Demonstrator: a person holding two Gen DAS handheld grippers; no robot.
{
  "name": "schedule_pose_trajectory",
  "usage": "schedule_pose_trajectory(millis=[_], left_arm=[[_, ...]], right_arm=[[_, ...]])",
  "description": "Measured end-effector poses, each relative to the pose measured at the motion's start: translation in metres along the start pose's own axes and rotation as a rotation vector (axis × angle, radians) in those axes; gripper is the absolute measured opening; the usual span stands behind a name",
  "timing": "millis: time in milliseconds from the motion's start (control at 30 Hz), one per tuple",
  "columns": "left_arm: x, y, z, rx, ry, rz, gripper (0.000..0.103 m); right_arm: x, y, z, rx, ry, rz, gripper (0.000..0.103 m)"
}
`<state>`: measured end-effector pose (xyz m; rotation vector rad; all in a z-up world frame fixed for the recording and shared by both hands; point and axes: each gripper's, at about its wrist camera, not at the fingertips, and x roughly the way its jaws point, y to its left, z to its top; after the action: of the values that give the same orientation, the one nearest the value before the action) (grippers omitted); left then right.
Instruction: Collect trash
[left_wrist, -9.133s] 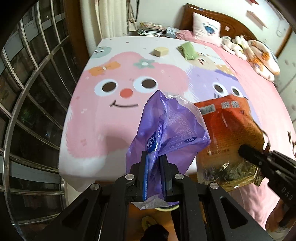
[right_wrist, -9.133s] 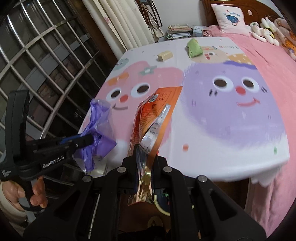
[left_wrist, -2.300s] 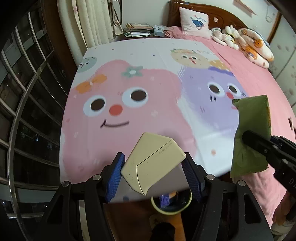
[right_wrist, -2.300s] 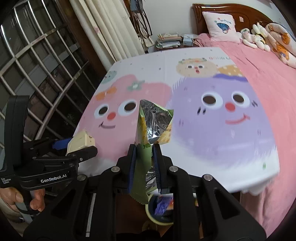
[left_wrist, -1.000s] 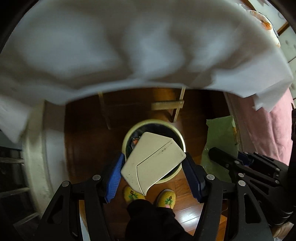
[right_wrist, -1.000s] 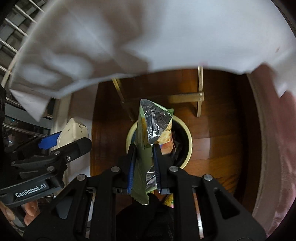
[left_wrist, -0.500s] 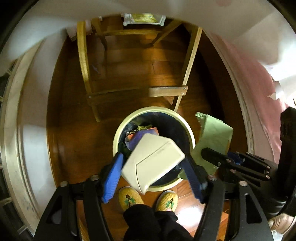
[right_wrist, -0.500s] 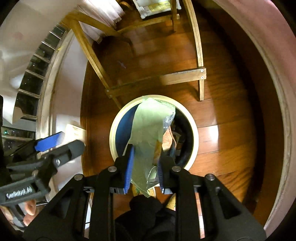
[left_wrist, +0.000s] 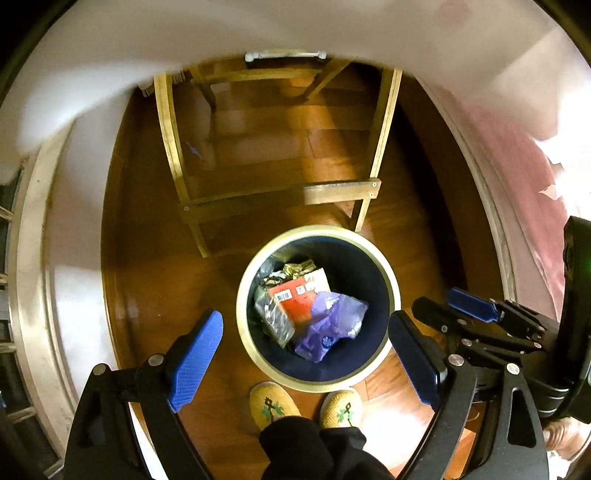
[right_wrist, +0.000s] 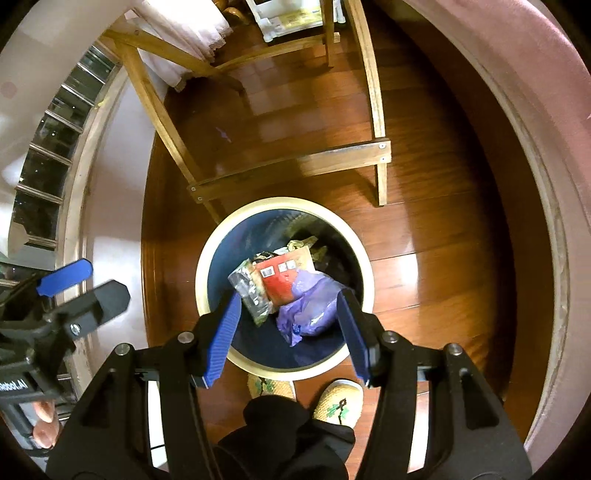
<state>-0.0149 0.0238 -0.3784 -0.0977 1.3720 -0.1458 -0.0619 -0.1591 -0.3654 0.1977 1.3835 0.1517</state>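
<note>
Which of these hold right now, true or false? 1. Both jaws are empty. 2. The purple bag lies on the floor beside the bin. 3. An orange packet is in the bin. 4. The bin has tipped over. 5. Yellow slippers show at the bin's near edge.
1. True: the left gripper and the right gripper have nothing between their jaws, which are opening over the bin.
2. False: the purple bag lies inside the bin.
3. True: the orange packet lies in the bin, next to the purple bag.
4. False: the bin stands upright on the wood floor, mouth up.
5. True: the slippers are on the floor just at its near rim.
</note>
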Motion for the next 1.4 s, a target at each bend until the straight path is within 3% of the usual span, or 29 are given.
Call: schedule_pose_trajectory(millis=[267,500,667,867,1100,1400], left_arm=[[-0.053,-0.013,0.012,0.003,-0.091,0.064,0.092],[-0.122,-0.027,0.016,-0.001,-0.152,0.111,0.092],[-0.182,-0.035,0.021,-0.043,-0.181,0.119,0.092],[-0.264,-0.052,0.03,-0.062,-0.244,0.126,0.092],[-0.347,-0.068,0.05,-0.09,-0.285,0.191,0.092],[-0.419,-0.068,0.063,-0.144,-0.344,0.191,0.092]], right_arm=[[-0.04,0.011,0.008,-0.014,-0.024,-0.008,0.056],[-0.103,0.028,0.018,-0.02,-0.037,0.009,0.061],[-0.166,0.041,0.029,-0.022,-0.073,0.019,0.062],[-0.251,0.055,0.048,-0.052,-0.139,-0.03,0.067],[-0.343,0.075,0.071,-0.082,-0.23,-0.044,0.072],[-0.425,0.09,0.088,-0.084,-0.325,-0.003,0.074]])
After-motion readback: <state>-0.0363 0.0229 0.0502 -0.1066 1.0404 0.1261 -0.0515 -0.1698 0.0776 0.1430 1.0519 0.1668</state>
